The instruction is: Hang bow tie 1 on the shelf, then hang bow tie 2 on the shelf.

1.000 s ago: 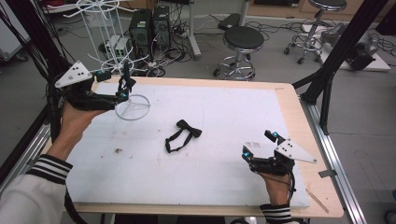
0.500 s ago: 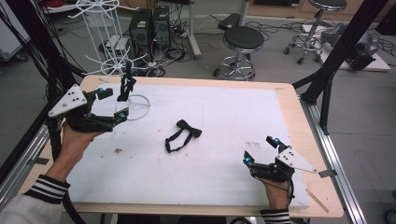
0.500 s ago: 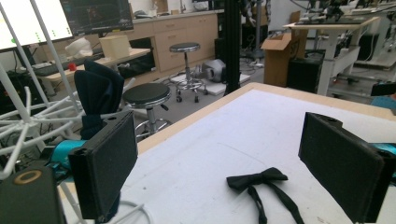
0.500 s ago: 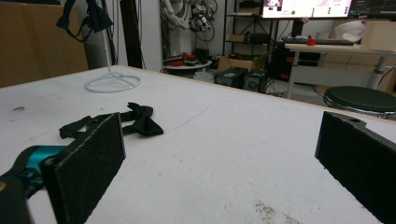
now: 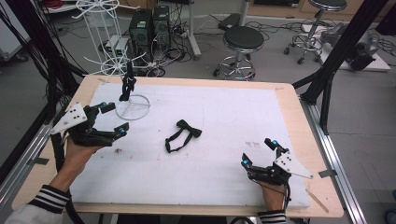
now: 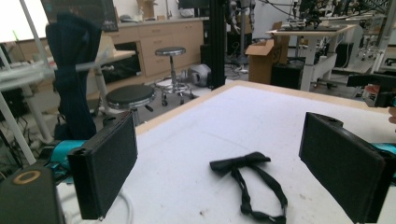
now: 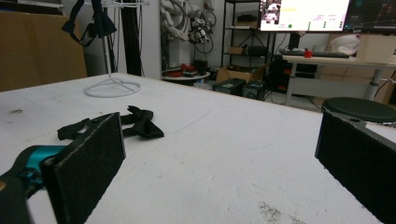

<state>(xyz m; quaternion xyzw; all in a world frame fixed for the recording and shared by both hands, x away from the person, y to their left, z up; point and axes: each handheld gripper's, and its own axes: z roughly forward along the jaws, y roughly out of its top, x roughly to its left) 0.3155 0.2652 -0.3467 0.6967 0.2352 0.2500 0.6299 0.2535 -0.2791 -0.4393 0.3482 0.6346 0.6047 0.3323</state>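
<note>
Seen from above: a wooden table (image 5: 299,116) covered by a white mat (image 5: 224,121), with a black bow tie (image 5: 183,134) lying flat near the middle, its knot toward the far side and its strap looped toward the near edge. Left gripper (image 5: 115,119) held above the left part of the mat, jaws spread wide and holding nothing, aimed toward the bow tie but well apart from it. Right gripper (image 5: 260,151) low near the right front corner of the mat, jaws likewise spread wide and empty, also well apart from the bow tie. At the far left of the mat, a white wire stand (image 5: 133,106) with a round ring base and a thin upright post, a second dark bow tie (image 5: 127,87) hanging on the post. Behind the table, a grey floor with a round black stool (image 5: 242,38), computer towers and tangled cables. From the left gripper view: two black jaws wide apart at either side, the bow tie (image 6: 247,179) on the mat between and beyond them, the hanging dark bow tie (image 6: 70,70) close at the left. From the right gripper view: two black jaws wide apart, the bow tie (image 7: 126,123) lying just past the left jaw, the wire stand (image 7: 112,86) farther back on the mat.
</note>
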